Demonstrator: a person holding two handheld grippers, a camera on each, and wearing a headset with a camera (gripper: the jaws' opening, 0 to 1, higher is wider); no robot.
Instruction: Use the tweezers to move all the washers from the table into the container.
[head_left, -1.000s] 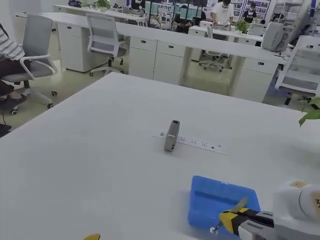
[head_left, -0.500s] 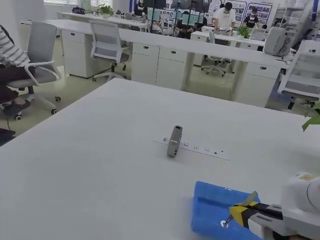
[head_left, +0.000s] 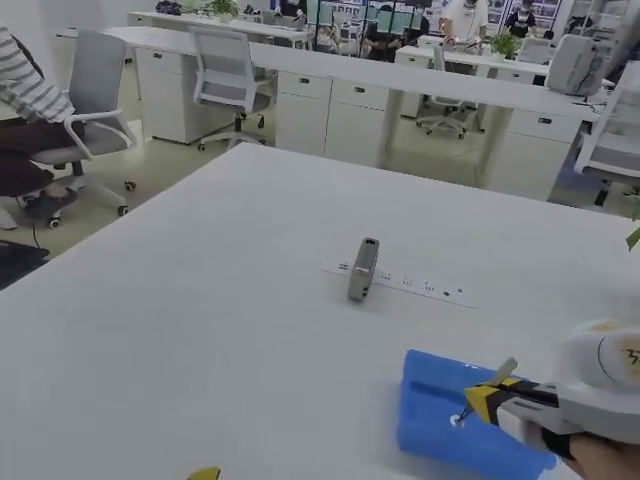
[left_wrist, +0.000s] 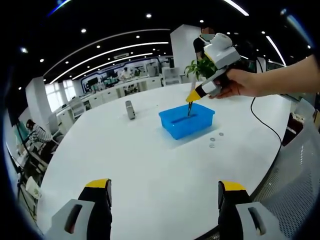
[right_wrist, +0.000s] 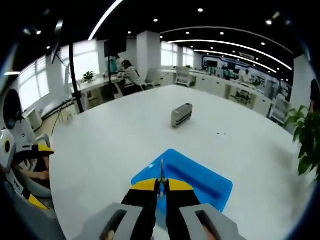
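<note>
One small metal washer (head_left: 458, 420), seemingly, in thin steel tweezers (right_wrist: 161, 175), brought from the near edge to over the blue plastic container (head_left: 430, 385). Yellow-tipped right gripper (right_wrist: 161, 186) squeezed narrow on the tweezers; left gripper (left_wrist: 164, 186) spread wide, empty. Ready to release; more washers (left_wrist: 212, 145) waiting on the white table (left_wrist: 150, 165).

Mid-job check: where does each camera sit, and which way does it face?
Head view: head-mounted, facing down at the blue container; right tongs lower right.
Left gripper view: back from the container, facing it and two washers; open left tongs below.
Right gripper view: above the container, looking along right tongs shut on tweezers.
All three share the container.
</note>
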